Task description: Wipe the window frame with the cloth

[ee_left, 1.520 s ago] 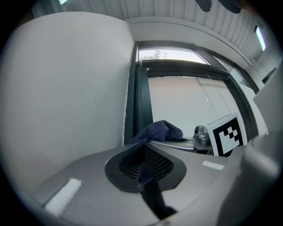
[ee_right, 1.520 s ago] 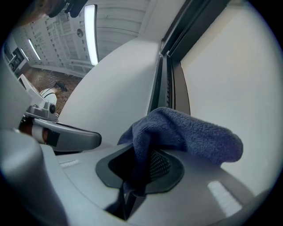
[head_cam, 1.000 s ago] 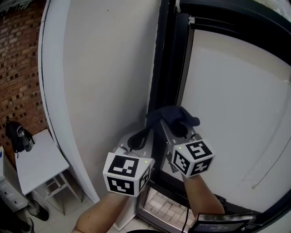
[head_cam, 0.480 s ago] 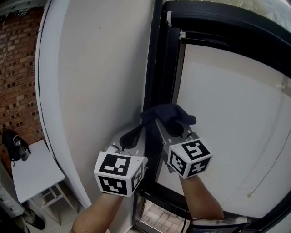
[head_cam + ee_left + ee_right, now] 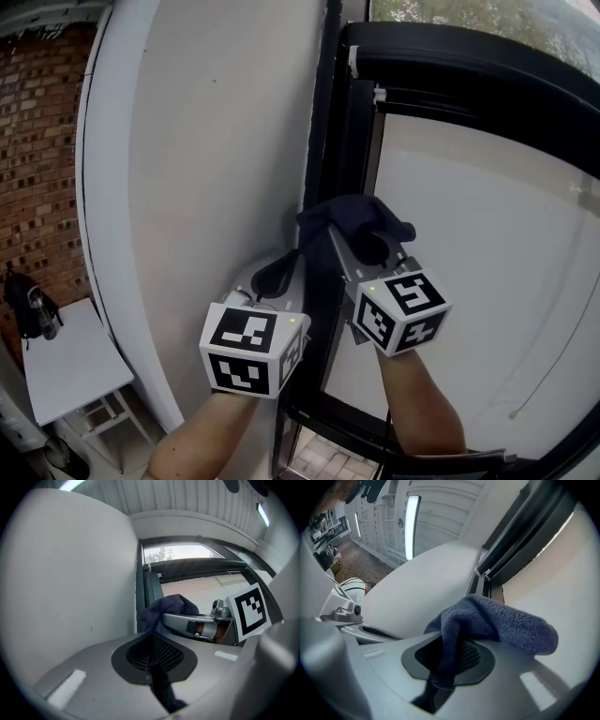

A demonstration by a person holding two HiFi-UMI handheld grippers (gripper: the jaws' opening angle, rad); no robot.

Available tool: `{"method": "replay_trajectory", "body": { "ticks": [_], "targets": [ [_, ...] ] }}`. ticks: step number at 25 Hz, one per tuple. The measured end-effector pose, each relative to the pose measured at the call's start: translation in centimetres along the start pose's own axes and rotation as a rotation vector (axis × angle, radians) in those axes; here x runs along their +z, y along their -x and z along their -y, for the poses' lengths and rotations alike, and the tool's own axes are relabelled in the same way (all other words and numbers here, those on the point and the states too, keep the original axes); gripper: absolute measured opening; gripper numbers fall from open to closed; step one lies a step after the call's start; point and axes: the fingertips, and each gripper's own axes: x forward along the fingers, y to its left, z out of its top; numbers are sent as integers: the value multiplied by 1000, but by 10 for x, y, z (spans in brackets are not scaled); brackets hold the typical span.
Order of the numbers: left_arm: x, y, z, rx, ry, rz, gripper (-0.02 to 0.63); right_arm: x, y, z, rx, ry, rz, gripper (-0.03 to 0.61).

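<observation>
A dark blue cloth (image 5: 357, 219) is bunched against the black vertical window frame (image 5: 328, 131). My right gripper (image 5: 362, 246) is shut on it, and in the right gripper view the cloth (image 5: 497, 620) folds down between the jaws (image 5: 447, 660) and hangs over the upper one. My left gripper (image 5: 279, 269) sits just left of the frame, against the white wall, shut with nothing in it. In the left gripper view its pads meet (image 5: 152, 651), with the cloth (image 5: 166, 609) and the right gripper (image 5: 197, 624) just beyond them.
A white wall (image 5: 216, 141) lies left of the frame, and a pale covered pane (image 5: 487, 234) with a thin cord (image 5: 553, 361) lies right. Far below at the left are a white table (image 5: 66, 356), a black bag (image 5: 23, 302) and a brick wall (image 5: 37, 141).
The head view has tilted up, so more of the frame's top shows. Both grippers and the cloth have risen slightly along the frame; the grip on the cloth is unchanged.
</observation>
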Motion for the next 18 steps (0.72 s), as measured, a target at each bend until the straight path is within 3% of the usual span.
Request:
{"method": "replay_trajectory", "body": {
  "ticks": [18],
  "targets": [
    [57,-23,-10,5,9,127,-6,75,-32,32,-46,84,103,64]
  ]
}}
